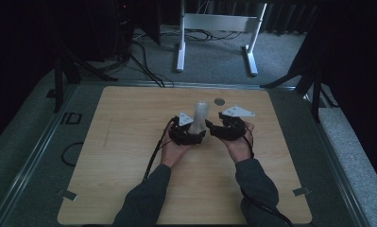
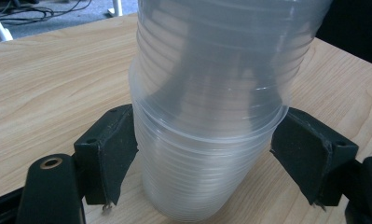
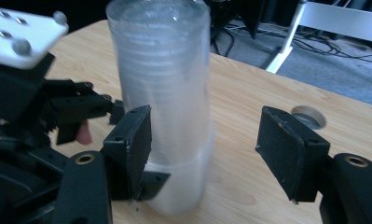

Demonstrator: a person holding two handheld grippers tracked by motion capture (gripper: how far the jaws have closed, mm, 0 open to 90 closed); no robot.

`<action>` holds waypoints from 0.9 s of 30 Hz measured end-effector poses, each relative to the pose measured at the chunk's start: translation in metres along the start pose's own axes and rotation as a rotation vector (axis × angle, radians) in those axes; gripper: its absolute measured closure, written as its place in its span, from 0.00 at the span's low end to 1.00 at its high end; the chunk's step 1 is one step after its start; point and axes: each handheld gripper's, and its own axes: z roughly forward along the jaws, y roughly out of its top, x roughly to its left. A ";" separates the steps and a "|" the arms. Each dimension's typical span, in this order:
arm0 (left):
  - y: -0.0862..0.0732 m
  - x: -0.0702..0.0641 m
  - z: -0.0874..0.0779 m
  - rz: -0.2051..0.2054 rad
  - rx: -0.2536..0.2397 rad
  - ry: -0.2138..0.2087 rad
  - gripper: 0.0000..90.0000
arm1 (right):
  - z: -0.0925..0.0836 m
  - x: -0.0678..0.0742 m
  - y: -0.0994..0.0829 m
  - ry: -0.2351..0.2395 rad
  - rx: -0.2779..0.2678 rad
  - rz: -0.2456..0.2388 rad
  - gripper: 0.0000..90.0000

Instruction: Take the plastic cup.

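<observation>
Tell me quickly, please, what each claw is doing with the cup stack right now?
Left claw: closed on the lower part of the stack of clear cups, one pad on each side.
Right claw: open, one pad beside the stack, holding nothing.

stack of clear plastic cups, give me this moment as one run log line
object: upright stack of clear plastic cups on wooden table | left gripper: jaws around stack base | right gripper: open beside stack

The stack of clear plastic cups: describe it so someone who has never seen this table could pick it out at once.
On the wooden table, look near the middle, just ahead of the person's two hands. The stack of clear plastic cups stands there upside down between the left gripper and the right gripper. It is the only tall, see-through thing; the small round metal disc behind it lies flat in the tabletop.
</observation>
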 end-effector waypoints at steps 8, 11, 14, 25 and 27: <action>0.000 0.000 0.000 0.003 0.000 0.003 0.25 | 0.006 0.008 0.012 0.025 -0.026 -0.007 0.39; 0.000 0.000 0.000 0.005 -0.001 0.006 0.25 | 0.008 0.009 0.016 0.032 -0.036 -0.012 0.39; 0.000 0.000 0.000 0.009 -0.002 0.010 0.25 | 0.011 0.011 0.019 0.035 -0.038 -0.013 0.39; -0.001 -0.001 0.000 0.017 -0.011 0.017 0.25 | 0.021 0.015 0.031 0.051 -0.042 -0.011 0.39; -0.001 -0.001 0.000 0.018 -0.015 0.018 0.25 | 0.022 0.016 0.033 0.054 -0.044 -0.015 0.39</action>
